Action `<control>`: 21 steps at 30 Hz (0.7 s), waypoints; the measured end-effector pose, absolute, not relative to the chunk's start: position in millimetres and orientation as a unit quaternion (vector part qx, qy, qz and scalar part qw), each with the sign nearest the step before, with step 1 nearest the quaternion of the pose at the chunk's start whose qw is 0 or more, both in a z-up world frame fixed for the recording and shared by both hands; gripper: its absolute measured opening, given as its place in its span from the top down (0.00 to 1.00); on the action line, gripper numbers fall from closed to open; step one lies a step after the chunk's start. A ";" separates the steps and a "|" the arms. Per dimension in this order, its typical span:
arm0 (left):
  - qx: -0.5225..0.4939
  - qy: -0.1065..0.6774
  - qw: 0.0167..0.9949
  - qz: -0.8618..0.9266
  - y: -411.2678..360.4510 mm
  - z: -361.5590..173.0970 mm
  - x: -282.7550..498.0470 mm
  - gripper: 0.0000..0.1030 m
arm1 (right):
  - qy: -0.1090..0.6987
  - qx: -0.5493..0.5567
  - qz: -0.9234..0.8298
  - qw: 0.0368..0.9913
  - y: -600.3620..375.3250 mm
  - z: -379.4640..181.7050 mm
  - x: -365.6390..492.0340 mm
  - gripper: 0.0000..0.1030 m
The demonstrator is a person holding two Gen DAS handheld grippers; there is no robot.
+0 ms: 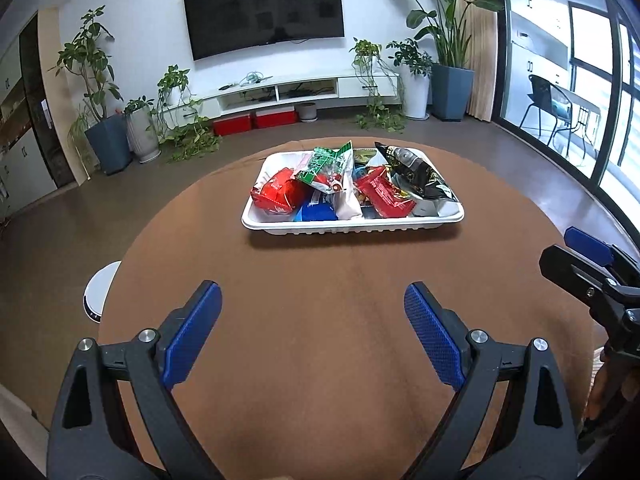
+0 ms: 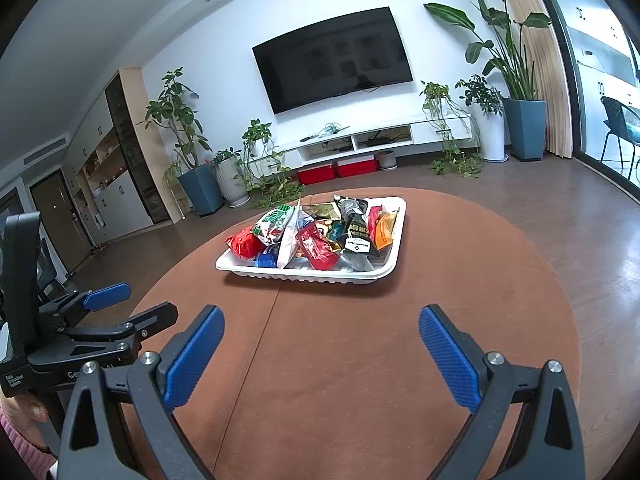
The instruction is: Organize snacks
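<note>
A white tray (image 1: pixel 352 229) sits at the far side of the round brown table (image 1: pixel 320 340) and holds several snack packs: a red pack (image 1: pixel 278 196), a green-and-white pack (image 1: pixel 324 164), a blue pack (image 1: pixel 318 210), another red pack (image 1: pixel 382 194) and a black pack (image 1: pixel 418 172). The tray also shows in the right wrist view (image 2: pixel 304 274). My left gripper (image 1: pixel 312 308) is open and empty, well short of the tray. My right gripper (image 2: pixel 320 332) is open and empty, also short of the tray. Each gripper shows in the other's view, the right (image 1: pixel 588 256) and the left (image 2: pixel 108 296).
A white round stool (image 1: pixel 98 292) stands left of the table. Beyond the table are a wall TV (image 1: pixel 264 12), a low white cabinet (image 1: pixel 296 92), red boxes (image 1: pixel 256 120) and potted plants (image 1: pixel 100 92). Glass doors (image 1: pixel 580 92) are on the right.
</note>
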State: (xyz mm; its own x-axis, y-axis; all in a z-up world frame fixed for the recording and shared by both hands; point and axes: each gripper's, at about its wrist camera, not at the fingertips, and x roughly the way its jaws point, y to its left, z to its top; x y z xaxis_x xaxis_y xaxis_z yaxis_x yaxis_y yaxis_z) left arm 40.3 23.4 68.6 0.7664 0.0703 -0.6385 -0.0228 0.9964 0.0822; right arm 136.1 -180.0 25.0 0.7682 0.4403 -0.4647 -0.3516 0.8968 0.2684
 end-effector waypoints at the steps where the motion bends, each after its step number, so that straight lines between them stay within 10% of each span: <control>1: 0.034 0.341 0.939 0.024 23.7 67.9 40.8 0.10 | 0.267 0.083 0.211 0.937 -179.9 25.0 135.9 0.03; 21: 0.035 0.341 0.939 0.025 22.8 66.3 40.4 0.10 | 0.268 0.083 0.211 0.936 -179.2 23.3 136.9 0.03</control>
